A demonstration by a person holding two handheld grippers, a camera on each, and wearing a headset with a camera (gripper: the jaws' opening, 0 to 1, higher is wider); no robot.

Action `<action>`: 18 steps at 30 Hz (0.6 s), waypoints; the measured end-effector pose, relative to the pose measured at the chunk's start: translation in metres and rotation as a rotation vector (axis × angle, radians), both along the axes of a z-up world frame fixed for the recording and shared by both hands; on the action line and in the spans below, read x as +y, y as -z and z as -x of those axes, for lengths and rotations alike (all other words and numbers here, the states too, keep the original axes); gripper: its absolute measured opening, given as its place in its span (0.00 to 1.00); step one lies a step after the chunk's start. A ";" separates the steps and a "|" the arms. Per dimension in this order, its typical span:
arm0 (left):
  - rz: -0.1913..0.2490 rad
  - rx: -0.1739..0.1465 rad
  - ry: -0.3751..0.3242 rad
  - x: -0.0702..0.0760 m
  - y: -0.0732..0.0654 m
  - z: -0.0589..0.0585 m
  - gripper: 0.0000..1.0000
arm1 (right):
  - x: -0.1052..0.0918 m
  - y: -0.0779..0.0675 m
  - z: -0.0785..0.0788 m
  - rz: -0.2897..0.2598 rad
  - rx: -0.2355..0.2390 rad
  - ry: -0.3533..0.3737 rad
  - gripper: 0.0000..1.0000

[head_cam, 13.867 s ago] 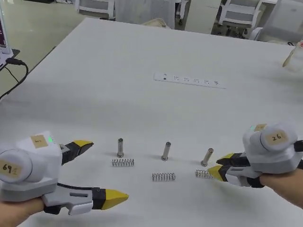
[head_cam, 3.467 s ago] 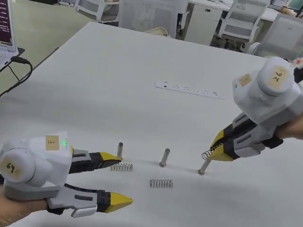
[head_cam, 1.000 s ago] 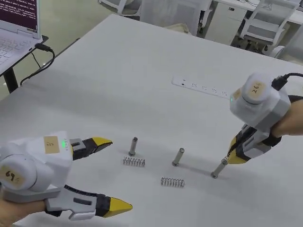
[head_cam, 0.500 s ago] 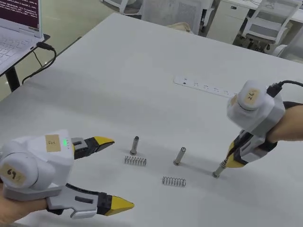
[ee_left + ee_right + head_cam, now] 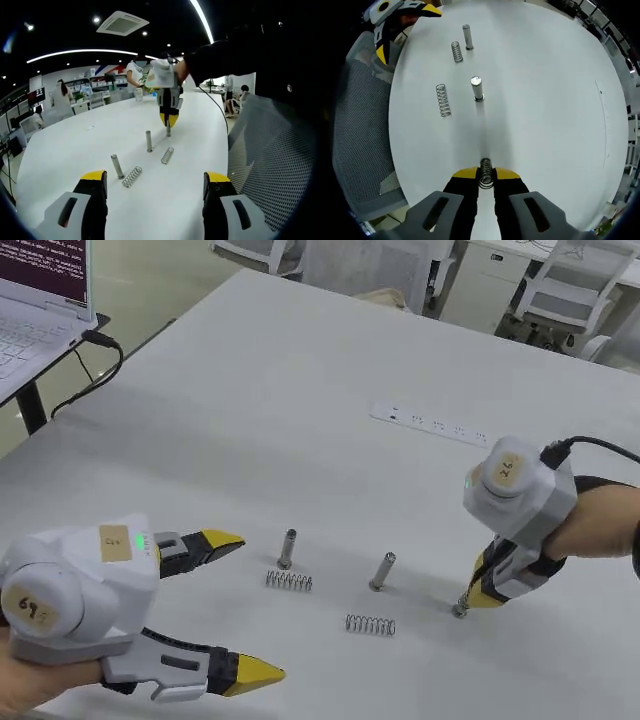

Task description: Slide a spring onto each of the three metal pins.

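Right gripper (image 5: 477, 594) lower, spring (image 5: 485, 180) over pin (image 5: 461, 609)

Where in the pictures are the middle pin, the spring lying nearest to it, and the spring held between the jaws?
middle pin (image 5: 382, 571), head view, middle of its shaft.
loose spring (image 5: 370, 624), head view, centre coils.
held spring (image 5: 486, 180), right gripper view, coils between the jaws.

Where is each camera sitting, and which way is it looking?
Head view: on the person's head, looking forward and down at the white table; shows both hand-held grippers, the open left gripper and the right gripper.
Left gripper view: on the left gripper, looking across the table past its own yellow-tipped jaws at the right gripper.
Right gripper view: on the right gripper, looking down; its jaws pinch a coiled metal spring.
Shared: two bare silver metal pins, two loose springs.
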State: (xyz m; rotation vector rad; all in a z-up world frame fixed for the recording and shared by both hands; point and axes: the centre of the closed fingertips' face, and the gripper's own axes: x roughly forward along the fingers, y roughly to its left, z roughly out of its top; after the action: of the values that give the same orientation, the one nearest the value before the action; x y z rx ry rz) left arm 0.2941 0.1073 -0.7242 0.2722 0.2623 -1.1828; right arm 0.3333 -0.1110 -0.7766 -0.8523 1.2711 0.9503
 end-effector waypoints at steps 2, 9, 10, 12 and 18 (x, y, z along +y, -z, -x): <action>0.001 0.001 0.002 0.000 0.000 0.001 0.75 | -0.001 0.003 -0.002 0.001 -0.002 0.005 0.08; 0.000 0.003 0.005 -0.001 0.000 0.001 0.75 | 0.000 0.008 -0.003 -0.003 -0.003 0.011 0.08; -0.001 0.004 0.006 -0.001 0.000 0.001 0.74 | 0.000 0.008 -0.003 -0.003 -0.003 0.011 0.08; -0.002 0.004 0.006 -0.001 0.000 0.001 0.74 | 0.000 0.009 -0.002 -0.005 -0.004 0.011 0.09; -0.002 0.005 0.004 0.000 0.000 0.002 0.74 | 0.001 0.009 -0.001 -0.010 -0.010 0.007 0.10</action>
State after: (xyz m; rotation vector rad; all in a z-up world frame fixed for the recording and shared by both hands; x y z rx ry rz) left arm 0.2923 0.1074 -0.7240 0.2716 0.2679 -1.1872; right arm 0.3346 -0.1101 -0.7857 -0.8432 1.2594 0.9450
